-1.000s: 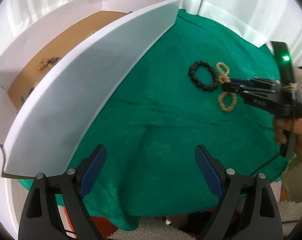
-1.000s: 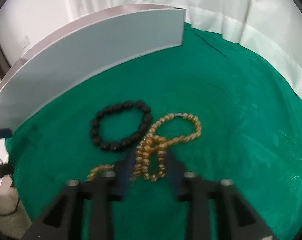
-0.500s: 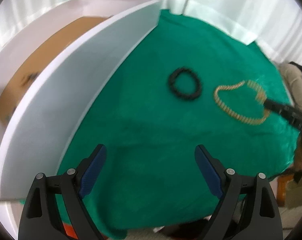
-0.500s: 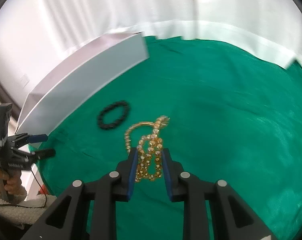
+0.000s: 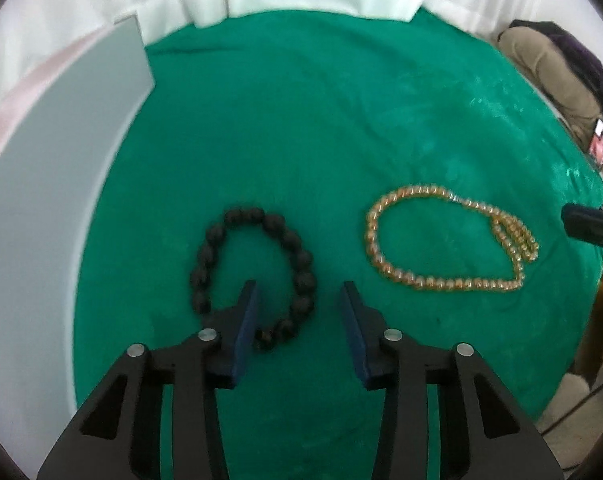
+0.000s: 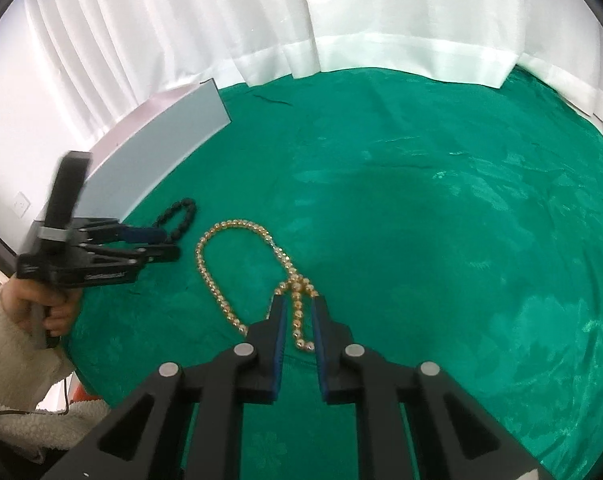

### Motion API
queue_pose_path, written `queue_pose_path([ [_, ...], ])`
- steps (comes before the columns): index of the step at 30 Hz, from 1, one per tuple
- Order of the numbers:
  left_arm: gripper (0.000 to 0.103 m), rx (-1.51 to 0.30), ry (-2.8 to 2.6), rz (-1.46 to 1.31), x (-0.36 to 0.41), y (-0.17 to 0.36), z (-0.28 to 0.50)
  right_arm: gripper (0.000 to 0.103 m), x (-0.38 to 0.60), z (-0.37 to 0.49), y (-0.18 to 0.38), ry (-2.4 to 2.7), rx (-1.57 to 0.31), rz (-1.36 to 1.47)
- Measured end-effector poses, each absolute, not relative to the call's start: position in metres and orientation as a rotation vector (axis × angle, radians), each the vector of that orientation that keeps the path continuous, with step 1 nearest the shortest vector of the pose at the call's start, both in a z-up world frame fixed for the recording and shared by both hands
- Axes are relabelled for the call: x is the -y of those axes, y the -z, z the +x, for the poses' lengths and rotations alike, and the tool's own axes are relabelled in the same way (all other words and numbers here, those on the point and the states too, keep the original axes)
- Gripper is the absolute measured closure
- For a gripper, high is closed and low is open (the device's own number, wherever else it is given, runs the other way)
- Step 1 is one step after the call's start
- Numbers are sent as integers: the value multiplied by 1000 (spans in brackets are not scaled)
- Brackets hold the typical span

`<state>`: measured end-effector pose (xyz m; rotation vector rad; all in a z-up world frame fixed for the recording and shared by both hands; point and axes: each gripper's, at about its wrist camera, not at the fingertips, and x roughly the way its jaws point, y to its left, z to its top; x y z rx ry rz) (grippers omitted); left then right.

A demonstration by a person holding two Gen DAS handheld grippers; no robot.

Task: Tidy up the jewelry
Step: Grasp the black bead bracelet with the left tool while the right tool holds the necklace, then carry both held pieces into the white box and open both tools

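A black bead bracelet lies on the green cloth; it also shows in the right wrist view. My left gripper is open, its jaws either side of the bracelet's near right part. A gold bead necklace lies to the right, spread in a loop; it also shows in the right wrist view. My right gripper is narrowly open around the necklace's doubled end, which lies slack on the cloth. The left gripper also shows in the right wrist view.
A white box wall stands along the left; it also shows in the right wrist view. White curtains hang behind the green cloth. A bag lies at the far right.
My left gripper has swung from the box over to the black bracelet and narrowed. My right gripper has dragged the necklace away from the bracelet, laid it down and loosened its hold.
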<state>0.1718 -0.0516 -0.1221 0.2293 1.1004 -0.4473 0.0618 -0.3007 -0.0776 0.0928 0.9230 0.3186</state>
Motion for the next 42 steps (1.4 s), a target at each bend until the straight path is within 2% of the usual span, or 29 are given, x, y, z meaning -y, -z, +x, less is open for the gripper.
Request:
queue_pose_path([
  [3, 93, -1112, 455, 222, 52, 118, 173, 89, 304, 60, 80, -310, -929, 103],
  [5, 93, -1136, 469, 137, 44, 116, 175, 86, 306, 61, 83, -306, -942, 108],
  [6, 93, -1140, 477, 80, 38, 112, 174, 75, 307, 62, 85, -304, -956, 107],
  [7, 93, -1138, 484, 32, 33, 109, 171, 68, 306, 63, 86, -302, -964, 104],
  [12, 93, -1108, 506, -137, 3, 91, 151, 67, 289, 66, 92, -379, -1010, 48],
  [22, 93, -1087, 487, -204, -1, 88, 136, 68, 262, 124, 109, -345, -1002, -78],
  [23, 93, -1091, 484, -212, -1, 90, 136, 69, 256, 130, 113, -370, -1023, -96],
  [24, 93, -1093, 479, -224, -1, 90, 136, 89, 251, 132, 116, -381, -1040, -121],
  [25, 93, -1092, 476, -238, -3, 88, 135, 95, 247, 132, 116, -372, -1040, -162],
  [27, 93, -1080, 476, -266, -8, 80, 131, 95, 244, 128, 106, -389, -1048, -166],
  [34, 93, -985, 521, -400, -30, 24, 120, 95, 265, 111, 30, -509, -929, 97],
  [42, 93, -856, 471, -541, -92, -51, 95, 95, 231, 116, -67, -679, -759, 141],
])
